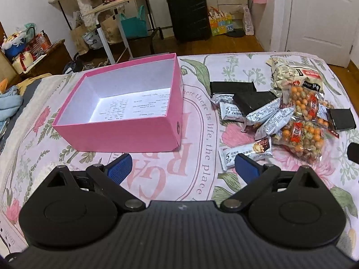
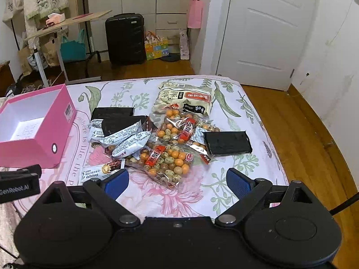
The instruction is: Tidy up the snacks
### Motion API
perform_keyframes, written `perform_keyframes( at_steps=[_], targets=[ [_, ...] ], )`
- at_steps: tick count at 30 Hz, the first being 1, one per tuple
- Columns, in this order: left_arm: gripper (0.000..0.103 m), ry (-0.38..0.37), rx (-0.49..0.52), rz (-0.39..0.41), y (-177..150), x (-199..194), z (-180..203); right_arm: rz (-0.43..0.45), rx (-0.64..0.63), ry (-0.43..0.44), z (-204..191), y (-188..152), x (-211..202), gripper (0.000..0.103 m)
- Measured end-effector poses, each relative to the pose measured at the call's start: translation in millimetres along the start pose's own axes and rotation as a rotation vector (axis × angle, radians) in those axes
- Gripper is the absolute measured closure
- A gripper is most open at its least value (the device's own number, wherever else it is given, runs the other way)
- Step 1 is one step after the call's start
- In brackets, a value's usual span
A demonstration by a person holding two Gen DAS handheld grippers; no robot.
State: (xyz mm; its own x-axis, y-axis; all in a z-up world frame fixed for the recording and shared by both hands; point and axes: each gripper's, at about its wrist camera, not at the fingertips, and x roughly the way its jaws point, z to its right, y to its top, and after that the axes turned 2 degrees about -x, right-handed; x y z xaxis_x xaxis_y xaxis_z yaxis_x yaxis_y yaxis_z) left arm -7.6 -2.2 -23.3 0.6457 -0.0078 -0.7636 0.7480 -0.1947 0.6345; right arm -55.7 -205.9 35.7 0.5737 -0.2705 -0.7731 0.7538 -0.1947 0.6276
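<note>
An empty pink box (image 1: 116,132) (image 2: 33,150) with a white inside sits on the floral bedspread at the left. To its right lies a heap of snacks: several white bars (image 1: 244,151) (image 2: 102,170), several black packets (image 1: 253,99) (image 2: 227,142), two clear bags of orange and green coated nuts (image 1: 300,140) (image 2: 166,159) and a cream bag (image 1: 294,74) (image 2: 185,99). My left gripper (image 1: 182,168) is open, low over the bed in front of the box. My right gripper (image 2: 177,182) is open just short of the near nut bag, holding nothing.
The bed (image 2: 139,94) ends at a wooden floor (image 2: 303,134) on the right. Beyond it stand a black suitcase (image 2: 125,38), a tilted side table (image 2: 67,23), bags, and a white door (image 2: 267,33). A bedside stand with clutter (image 1: 29,49) is at far left.
</note>
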Motion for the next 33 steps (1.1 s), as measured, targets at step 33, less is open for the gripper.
perform_keyframes(
  at_steps=[33],
  targets=[
    [0.004, -0.040, -0.013, -0.001, 0, -6, -5, 0.041, -0.040, 0.010, -5, -3, -8, 0.007]
  ],
)
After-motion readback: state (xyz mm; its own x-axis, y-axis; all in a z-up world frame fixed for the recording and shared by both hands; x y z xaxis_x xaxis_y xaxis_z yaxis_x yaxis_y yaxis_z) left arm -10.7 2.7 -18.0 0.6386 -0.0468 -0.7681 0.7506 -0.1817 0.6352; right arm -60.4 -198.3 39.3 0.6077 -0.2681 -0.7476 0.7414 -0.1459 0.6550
